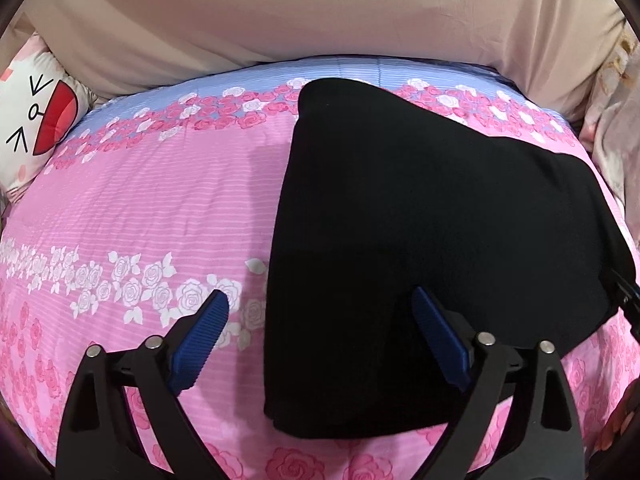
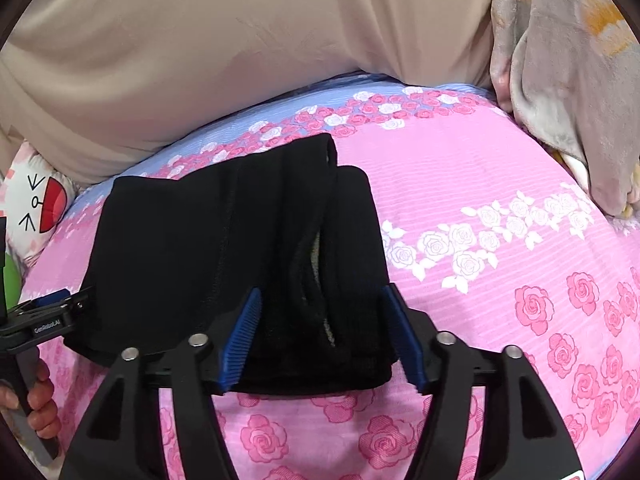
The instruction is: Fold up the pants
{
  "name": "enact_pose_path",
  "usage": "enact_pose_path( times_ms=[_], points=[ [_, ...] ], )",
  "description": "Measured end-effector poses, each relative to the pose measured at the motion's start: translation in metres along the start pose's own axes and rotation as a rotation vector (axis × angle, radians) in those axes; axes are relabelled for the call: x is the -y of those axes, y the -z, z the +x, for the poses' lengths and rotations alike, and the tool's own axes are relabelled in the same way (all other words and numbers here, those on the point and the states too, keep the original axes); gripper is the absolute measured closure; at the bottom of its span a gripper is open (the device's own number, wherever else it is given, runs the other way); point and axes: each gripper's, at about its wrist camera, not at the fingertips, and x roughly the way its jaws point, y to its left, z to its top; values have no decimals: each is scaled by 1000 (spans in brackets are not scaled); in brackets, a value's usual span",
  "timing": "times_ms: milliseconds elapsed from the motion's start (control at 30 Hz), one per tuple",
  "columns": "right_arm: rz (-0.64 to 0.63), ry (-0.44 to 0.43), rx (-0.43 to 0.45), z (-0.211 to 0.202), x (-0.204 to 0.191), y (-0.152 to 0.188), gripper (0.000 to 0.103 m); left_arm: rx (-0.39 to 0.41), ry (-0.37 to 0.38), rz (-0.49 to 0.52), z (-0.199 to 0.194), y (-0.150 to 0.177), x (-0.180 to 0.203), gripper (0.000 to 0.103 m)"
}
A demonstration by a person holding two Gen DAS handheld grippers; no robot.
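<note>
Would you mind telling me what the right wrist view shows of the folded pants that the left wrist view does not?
Only the right wrist view shows the stacked layers at the open end of the black pants, a grey blanket and a hand holding the left tool. Only the left wrist view shows the pants' smooth top. Both show the pink rose-print bedsheet, the beige headboard cover and a cartoon pillow.

- A bed fills the lower part of both views, covered with a pink sheet with fine stripes, printed roses and a pale blue band at the far edge.
- Behind it hangs a beige cloth.
- A white cartoon pillow lies at the left.
- A grey blanket is heaped at the right.
</note>
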Motion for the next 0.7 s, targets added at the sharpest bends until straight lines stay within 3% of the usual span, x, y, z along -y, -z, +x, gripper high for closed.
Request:
enact_pose_path(
  times_ms=[233, 433, 500, 533, 600, 667, 700],
  points=[
    [77, -56, -39, 13, 12, 3, 31, -23, 55, -60, 14, -3, -11, 5],
    [117, -99, -63, 18, 17, 3, 31, -71, 205, -175, 26, -3, -29, 6],
    [109, -102, -61, 17, 16, 3, 34, -81, 330, -204, 26, -2, -35, 33],
    [103, -108, -57, 16, 15, 3, 40, -82, 347, -213, 25, -2, -36, 35],
    [99, -114, -48, 15, 14, 2, 51, -80, 387, -222, 25, -4, -38, 63],
    [92, -118, -37, 11, 10, 1, 62, -64, 409, -244, 20, -6, -43, 81],
    [86, -116, -29, 7, 7, 0, 65, -53, 429, -253, 14, -8, -48, 84]
  ],
)
